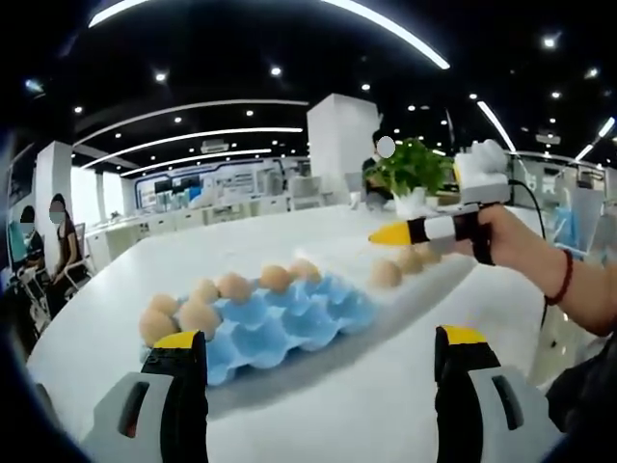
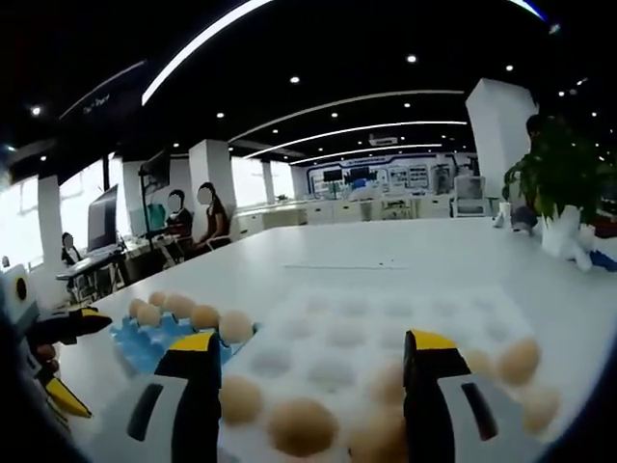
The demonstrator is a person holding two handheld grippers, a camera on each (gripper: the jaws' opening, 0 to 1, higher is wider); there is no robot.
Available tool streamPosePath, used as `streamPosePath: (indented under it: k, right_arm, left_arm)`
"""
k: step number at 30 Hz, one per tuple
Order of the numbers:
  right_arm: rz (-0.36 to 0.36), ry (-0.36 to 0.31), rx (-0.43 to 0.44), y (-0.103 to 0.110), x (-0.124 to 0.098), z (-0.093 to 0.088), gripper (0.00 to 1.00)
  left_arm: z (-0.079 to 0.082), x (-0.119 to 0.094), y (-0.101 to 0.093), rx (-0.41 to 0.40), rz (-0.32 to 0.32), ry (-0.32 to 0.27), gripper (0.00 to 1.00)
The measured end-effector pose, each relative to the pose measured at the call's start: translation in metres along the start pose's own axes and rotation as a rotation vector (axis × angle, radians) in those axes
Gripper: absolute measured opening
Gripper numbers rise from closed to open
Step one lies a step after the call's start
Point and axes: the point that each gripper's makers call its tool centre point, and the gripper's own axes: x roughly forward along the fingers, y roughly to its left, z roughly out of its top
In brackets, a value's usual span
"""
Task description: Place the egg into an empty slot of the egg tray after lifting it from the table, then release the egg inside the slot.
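Note:
A blue egg tray (image 1: 289, 323) lies on the white table (image 1: 318, 405), with several brown eggs (image 1: 234, 285) along its far and left edges; its near slots are bare. My left gripper (image 1: 321, 336) is open just short of the tray, with nothing between its jaws. A hand holds my right gripper (image 1: 395, 233) above loose eggs (image 1: 386, 273) to the right. In the right gripper view, my right gripper (image 2: 313, 340) stands open over a white dimpled tray (image 2: 386, 313) with several eggs (image 2: 301, 424) on it. The blue tray (image 2: 145, 349) lies to the left.
A potted plant (image 1: 410, 172) stands at the table's far side. My left gripper (image 2: 60, 362) shows at the left edge of the right gripper view. People sit at desks (image 2: 183, 224) in the background. The table's edge (image 1: 67, 338) runs left of the blue tray.

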Motion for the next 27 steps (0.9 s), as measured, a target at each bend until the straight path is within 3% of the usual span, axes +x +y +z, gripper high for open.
streamPosePath:
  k: [18,21,27]
  right_arm:
    - [-0.054,-0.006,-0.023,-0.034,0.003,-0.003,0.6]
    - [-0.141,0.03,-0.052,-0.046,0.004,-0.007,0.56]
    - [-0.18,0.047,-0.059,-0.046,0.011,-0.011,0.5]
  left_arm:
    - [0.004,0.005,-0.004,0.003,0.01,-0.007,1.0]
    - [0.004,0.004,-0.004,0.003,0.015,-0.008,1.0]
    - [0.004,0.003,-0.005,0.006,0.017,-0.003,1.0]
